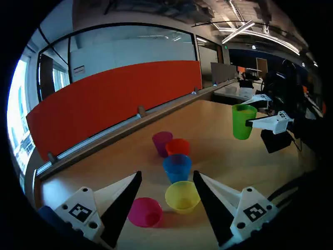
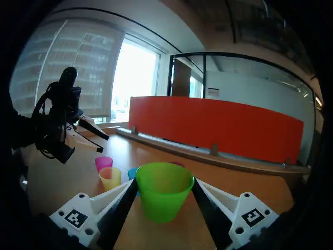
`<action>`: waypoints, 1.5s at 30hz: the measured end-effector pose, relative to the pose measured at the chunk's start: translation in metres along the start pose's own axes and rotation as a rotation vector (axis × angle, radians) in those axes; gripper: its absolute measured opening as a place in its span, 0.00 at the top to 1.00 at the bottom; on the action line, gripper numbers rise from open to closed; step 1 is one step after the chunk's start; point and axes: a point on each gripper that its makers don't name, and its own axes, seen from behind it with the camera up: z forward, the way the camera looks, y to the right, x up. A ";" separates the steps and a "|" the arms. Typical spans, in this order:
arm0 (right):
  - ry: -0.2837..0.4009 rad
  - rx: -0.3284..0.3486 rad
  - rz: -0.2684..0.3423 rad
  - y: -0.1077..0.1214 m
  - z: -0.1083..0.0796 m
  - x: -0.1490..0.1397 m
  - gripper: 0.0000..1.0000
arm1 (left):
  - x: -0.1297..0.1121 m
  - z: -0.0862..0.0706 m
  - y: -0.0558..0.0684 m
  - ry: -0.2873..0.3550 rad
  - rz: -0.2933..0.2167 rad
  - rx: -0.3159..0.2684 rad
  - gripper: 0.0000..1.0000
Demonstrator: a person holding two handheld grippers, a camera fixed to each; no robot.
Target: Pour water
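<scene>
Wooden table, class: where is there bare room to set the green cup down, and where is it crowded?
Bare wooden table lies between the blue plastic cup and the held green plastic cup, and between the purple plastic cup and the orange partition. Crowded: around the yellow plastic cup and pink plastic cup.

Left gripper view sits low over the table, facing the orange partition, cup cluster close at lower centre, right gripper far right. Right gripper view faces partition and window, green cup close at bottom centre, left gripper mid-left. Shared: table, partition, cups.
</scene>
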 end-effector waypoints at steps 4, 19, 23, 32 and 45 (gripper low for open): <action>-0.003 0.002 0.000 -0.001 -0.002 -0.002 0.06 | -0.003 0.012 0.008 -0.032 0.012 -0.048 0.08; -0.008 0.013 -0.003 -0.003 -0.002 -0.009 0.06 | -0.014 0.051 0.020 -0.156 0.067 -0.139 0.08; -0.008 0.018 -0.001 -0.003 -0.001 -0.011 0.06 | -0.018 0.063 0.023 -0.181 0.088 -0.145 0.08; -0.009 0.033 -0.006 -0.005 0.001 -0.011 0.06 | -0.022 0.084 0.019 -0.225 0.106 -0.135 0.08; -0.005 0.036 -0.001 0.001 0.002 -0.015 0.06 | -0.035 0.107 0.024 -0.316 0.128 -0.154 0.08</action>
